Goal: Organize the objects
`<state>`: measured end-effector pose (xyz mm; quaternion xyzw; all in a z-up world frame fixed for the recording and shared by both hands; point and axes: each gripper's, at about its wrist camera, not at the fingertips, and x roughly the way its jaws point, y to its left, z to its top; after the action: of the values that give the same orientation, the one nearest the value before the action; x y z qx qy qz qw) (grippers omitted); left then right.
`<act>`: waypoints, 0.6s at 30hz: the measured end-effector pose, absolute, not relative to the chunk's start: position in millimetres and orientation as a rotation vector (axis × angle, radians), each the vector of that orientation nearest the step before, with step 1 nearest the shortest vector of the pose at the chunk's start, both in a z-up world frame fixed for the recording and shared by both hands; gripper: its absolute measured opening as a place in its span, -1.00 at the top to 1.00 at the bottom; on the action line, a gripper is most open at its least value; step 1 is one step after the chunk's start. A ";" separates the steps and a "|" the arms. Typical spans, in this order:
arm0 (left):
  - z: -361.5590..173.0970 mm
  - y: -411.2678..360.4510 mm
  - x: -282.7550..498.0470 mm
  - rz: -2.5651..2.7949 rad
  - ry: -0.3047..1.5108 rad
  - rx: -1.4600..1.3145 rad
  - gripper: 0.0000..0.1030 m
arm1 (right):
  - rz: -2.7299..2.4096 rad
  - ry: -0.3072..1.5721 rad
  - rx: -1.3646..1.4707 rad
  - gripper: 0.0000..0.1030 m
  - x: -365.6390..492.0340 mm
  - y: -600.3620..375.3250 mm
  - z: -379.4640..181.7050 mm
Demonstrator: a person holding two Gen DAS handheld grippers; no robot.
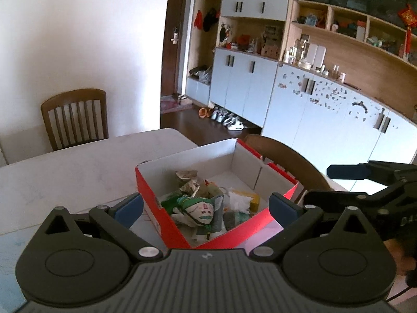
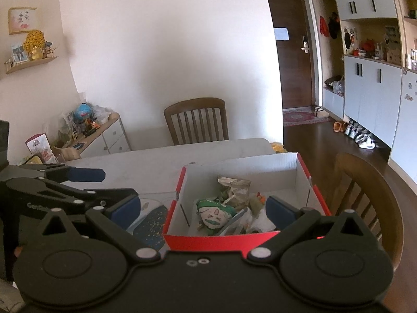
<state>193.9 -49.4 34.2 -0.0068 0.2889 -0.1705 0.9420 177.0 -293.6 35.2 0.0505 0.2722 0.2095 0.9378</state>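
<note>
Left gripper (image 1: 206,207) jaws wide, nothing between them; right gripper (image 2: 203,208) likewise spread and empty. Red box (image 1: 166,232) sits on the pale table (image 1: 78,167), holding a green-capped doll (image 1: 198,210) and crumpled wrappers (image 1: 189,180). Wooden chair (image 2: 370,195) beside the box.

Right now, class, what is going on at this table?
A person holds a pair of tongs in each hand over a red box on the table. The left tongs and right tongs both stand open and hold nothing. The box already contains a green-hatted cartoon doll, crumpled wrappers and other small items. Beside it lies a dark speckled item, outside the box.
</note>
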 end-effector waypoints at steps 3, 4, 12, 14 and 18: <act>32.6 -49.7 192.4 -0.353 0.591 -0.012 -1.00 | 0.427 0.562 0.114 -0.98 175.9 -291.6 33.9; 32.1 -50.1 192.2 -0.343 0.588 -0.005 -1.00 | 0.425 0.562 0.113 -0.98 175.0 -290.2 33.3; 24.2 -51.8 193.2 -0.339 0.613 0.015 -1.00 | 0.396 0.574 0.121 -0.98 175.2 -287.9 30.2; 22.7 -49.7 194.7 -0.351 0.621 -0.001 -1.00 | 0.394 0.574 0.123 -0.98 174.8 -287.8 30.2; 22.1 -49.3 194.8 -0.349 0.618 0.003 -1.00 | 0.381 0.576 0.125 -0.98 174.2 -288.0 29.2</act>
<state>194.8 -49.3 22.1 0.0016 0.3026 -0.1708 0.9377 174.2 -288.0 29.2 0.0614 0.2823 0.1868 0.9389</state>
